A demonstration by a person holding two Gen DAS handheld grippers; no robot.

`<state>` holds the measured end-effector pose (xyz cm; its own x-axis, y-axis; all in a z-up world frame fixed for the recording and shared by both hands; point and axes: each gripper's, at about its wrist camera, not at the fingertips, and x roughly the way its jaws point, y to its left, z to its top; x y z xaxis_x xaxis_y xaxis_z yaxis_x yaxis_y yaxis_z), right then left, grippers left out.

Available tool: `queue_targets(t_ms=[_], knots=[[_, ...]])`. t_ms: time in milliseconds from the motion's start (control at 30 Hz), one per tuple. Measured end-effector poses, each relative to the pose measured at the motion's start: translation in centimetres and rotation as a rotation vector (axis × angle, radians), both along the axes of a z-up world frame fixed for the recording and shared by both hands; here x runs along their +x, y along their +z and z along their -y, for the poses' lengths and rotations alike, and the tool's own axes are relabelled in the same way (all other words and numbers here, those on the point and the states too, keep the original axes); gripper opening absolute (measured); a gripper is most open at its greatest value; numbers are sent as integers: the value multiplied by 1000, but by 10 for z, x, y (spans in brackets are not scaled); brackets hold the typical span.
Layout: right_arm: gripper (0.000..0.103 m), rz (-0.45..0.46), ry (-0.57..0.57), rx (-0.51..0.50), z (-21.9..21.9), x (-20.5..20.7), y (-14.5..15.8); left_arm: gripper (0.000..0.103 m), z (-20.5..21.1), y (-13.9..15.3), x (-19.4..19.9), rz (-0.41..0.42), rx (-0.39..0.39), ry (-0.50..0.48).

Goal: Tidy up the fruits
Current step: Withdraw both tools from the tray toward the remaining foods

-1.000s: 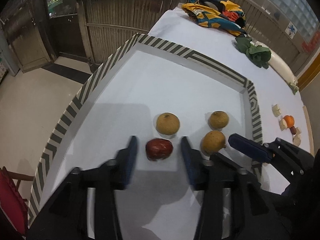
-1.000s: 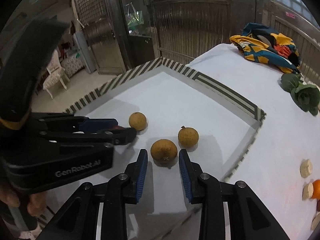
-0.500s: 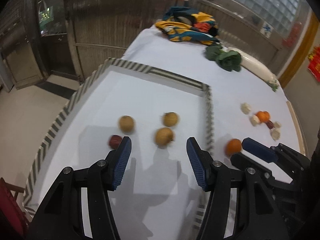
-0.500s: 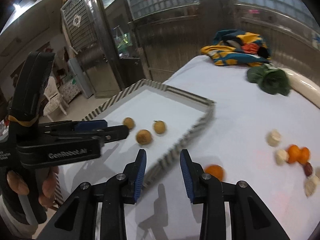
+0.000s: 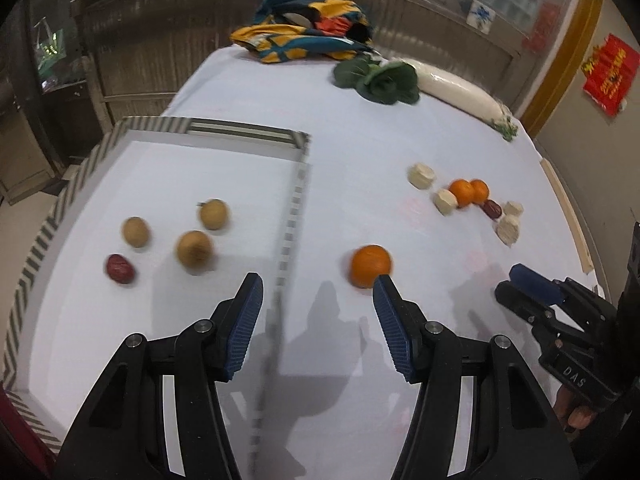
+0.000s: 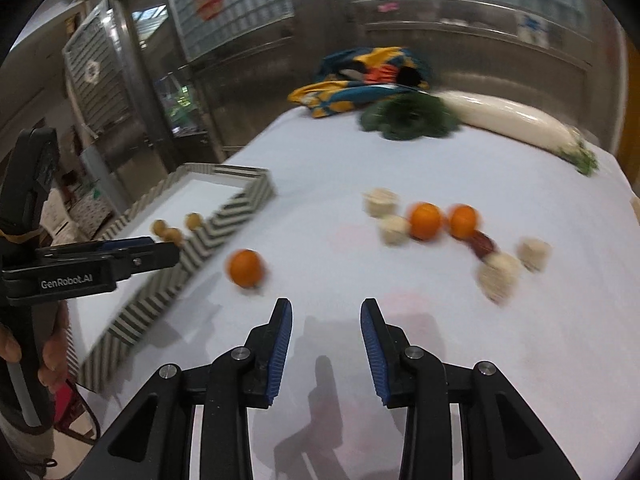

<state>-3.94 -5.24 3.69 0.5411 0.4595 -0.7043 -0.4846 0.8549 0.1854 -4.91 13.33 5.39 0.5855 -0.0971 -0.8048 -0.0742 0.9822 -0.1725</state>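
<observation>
A: What is seen at the far left?
B: A shallow white tray with a grey-and-white chevron-striped rim is set on the white cloth-covered surface. Inside it, a small dark red date-like fruit is found nearest the left rim, and three round brownish-yellow fruits are grouped just beside it.

A: And the left claw?
B: Its blue-padded fingers are held spread, with nothing pinched between them. The tray's right rim is straddled by them in the left wrist view.

A: What is found past that rim?
B: A lone round orange tangerine is seen on the surface outside the tray, near it and just ahead of the left claw's right finger. Whether it is touched cannot be told.

A: Further right?
B: A loose cluster is laid out well apart from the tray: two more orange tangerines side by side, four pale cream cylindrical slices around them, and a second dark red fruit against the tangerines.

A: The right claw?
B: It is held partly spread and empty above bare cloth, between the lone tangerine and the cluster.

A: At the back?
B: A multicoloured crumpled cloth, dark green leafy vegetables and a long white radish are seen.
</observation>
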Motion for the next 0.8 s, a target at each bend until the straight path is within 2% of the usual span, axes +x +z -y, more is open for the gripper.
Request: queue_targets(t_ms=[200,400,567,800], knots=[[35,-16,-77,-12,50,4,-10,58,33,-8,9,-13,30,-37],[37,-17,-144,-20,82,17,-15,58,51,-17,16,-2,82,-35],[41,-10,-168,-39,92,45,-16,58,54,-24,23,-17,80,-24],[42,-10,-161,-54,84,85,-23,58,54,-30,32,-34,64,-12]])
